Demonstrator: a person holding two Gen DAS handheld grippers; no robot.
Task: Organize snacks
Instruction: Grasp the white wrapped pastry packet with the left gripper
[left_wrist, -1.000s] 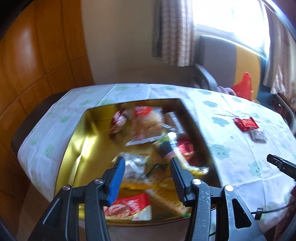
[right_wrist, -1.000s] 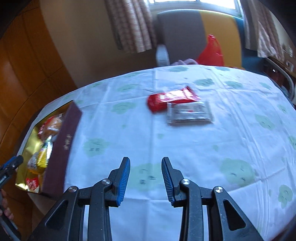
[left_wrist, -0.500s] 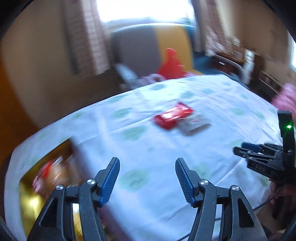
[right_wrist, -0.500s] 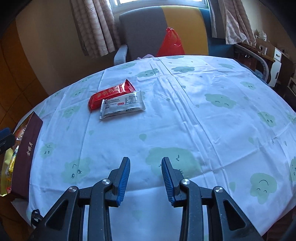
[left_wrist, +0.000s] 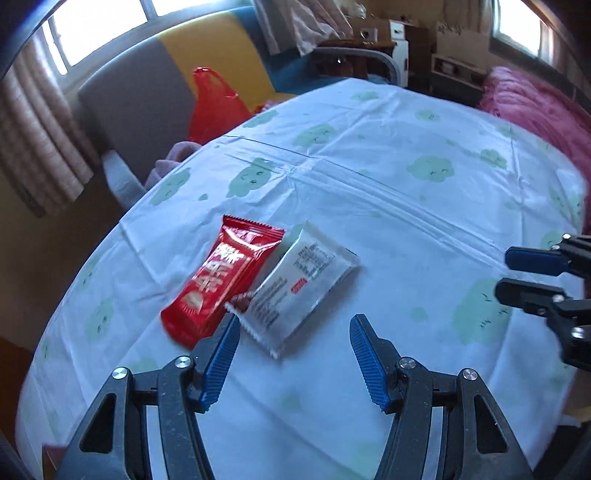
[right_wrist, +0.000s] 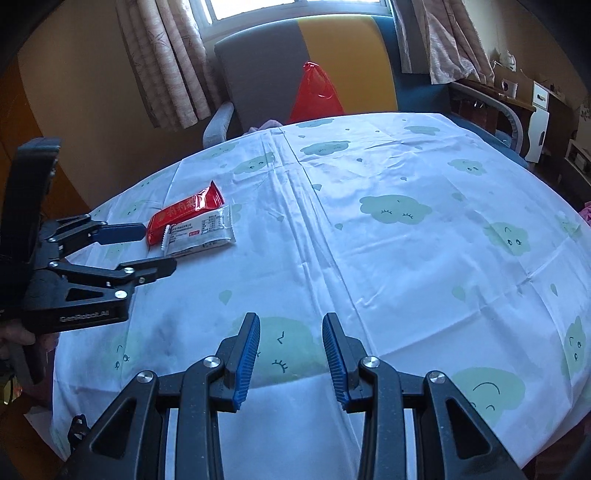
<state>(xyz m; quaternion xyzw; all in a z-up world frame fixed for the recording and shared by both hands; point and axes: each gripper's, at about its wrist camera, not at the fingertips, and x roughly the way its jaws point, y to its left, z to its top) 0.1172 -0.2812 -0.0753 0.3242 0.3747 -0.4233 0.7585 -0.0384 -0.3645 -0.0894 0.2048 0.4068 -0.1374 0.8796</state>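
Snacks: red packet (left_wrist: 221, 280) and white packet (left_wrist: 303, 284) are seen touching on the bench (left_wrist: 406, 206), ungrasped. Left gripper (left_wrist: 295, 354) is spread wide near them, empty; right gripper (right_wrist: 290, 350) narrow, empty. Both remain unsorted.

This was a lived-in home, a sitting or dining room. The tabletop (right_wrist: 369, 258) wore a white cloth printed with smiling green clouds. Behind it stood a grey, yellow and blue armchair (right_wrist: 295, 66), patterned curtains (right_wrist: 162, 55) framed a sunlit window, and a pink blanket (left_wrist: 535, 107) lay at one side.
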